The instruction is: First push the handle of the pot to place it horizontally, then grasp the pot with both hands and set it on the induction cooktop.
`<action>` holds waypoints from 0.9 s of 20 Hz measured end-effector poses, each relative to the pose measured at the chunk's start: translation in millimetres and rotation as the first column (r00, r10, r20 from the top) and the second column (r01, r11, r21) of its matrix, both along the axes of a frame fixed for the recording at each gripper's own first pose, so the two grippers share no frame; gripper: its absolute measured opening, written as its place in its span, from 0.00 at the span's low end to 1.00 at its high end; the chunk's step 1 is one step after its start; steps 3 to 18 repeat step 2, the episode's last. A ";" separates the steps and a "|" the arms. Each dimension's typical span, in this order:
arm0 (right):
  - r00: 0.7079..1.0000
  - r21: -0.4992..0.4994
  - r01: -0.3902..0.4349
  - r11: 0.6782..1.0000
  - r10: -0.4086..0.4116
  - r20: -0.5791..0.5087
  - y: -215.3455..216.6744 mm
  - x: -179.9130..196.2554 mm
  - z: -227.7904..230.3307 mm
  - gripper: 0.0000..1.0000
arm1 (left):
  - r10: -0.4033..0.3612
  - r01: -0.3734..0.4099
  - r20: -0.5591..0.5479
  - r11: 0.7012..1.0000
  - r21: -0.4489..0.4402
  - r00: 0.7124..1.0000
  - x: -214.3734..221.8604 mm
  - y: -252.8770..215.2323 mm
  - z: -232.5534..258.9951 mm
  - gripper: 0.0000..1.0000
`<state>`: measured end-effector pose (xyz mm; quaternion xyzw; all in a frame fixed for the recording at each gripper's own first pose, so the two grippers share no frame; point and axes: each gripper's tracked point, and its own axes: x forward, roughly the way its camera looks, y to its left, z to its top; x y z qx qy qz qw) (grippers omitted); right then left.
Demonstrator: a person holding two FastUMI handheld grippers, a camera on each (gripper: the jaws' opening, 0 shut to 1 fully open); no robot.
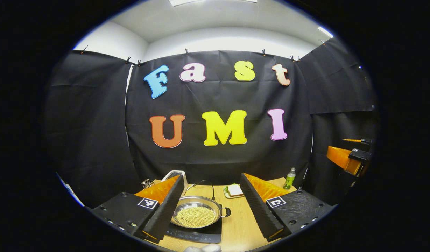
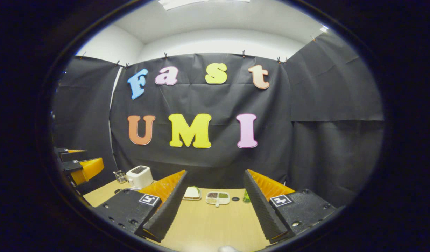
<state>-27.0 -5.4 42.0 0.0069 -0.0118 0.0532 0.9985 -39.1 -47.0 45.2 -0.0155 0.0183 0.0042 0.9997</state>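
Pot sits on the cooktop, a round shallow steel pan with a bright rim, its bowl covered by a bed of small pale yellow beads. A small dark loop handle sticks out on its right side, level with the rim. The cooktop is a flat black glass slab with a row of faint controls along its near edge, lying on a pale wood-grain table.

In the left gripper view, the left gripper is spread wide, its two ribbed wedge-shaped fingers standing to either side of the pot and holding nothing; the left finger overlaps the pot's left rim in the picture, but whether it touches cannot be told. A thin dark cord curves over the table behind the pot. Farther back lie a white toaster, a small plate with a white slab on it, and a green bottle with a pale cap at the far right. The right gripper shows at the right edge, well apart from the pot.

In the right gripper view, the right gripper is likewise wide apart and empty above bare tabletop. Beyond it sit a divided white tray holding dark and green fillings and a clear glass beside the boxy toaster.
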 end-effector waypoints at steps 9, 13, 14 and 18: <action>1.000 0.005 -0.001 1.000 0.001 0.007 -3.2 -1.5 4.1 1.00 | 0.002 -0.002 0.000 1.000 -0.001 1.000 -0.4 -1.6 0.6 0.96; 1.000 0.005 -0.001 1.000 0.001 0.007 -3.2 -1.5 4.1 1.00 | 0.002 -0.002 0.000 1.000 -0.001 1.000 -0.4 -1.6 0.6 0.96; 1.000 0.005 -0.001 1.000 0.001 0.007 -3.2 -1.5 4.1 1.00 | 0.002 -0.002 0.000 1.000 -0.001 1.000 -0.4 -1.6 0.6 0.96; 1.000 0.005 -0.001 1.000 0.001 0.007 -3.2 -1.5 4.1 1.00 | 0.002 -0.002 0.000 1.000 -0.001 1.000 -0.4 -1.6 0.6 0.96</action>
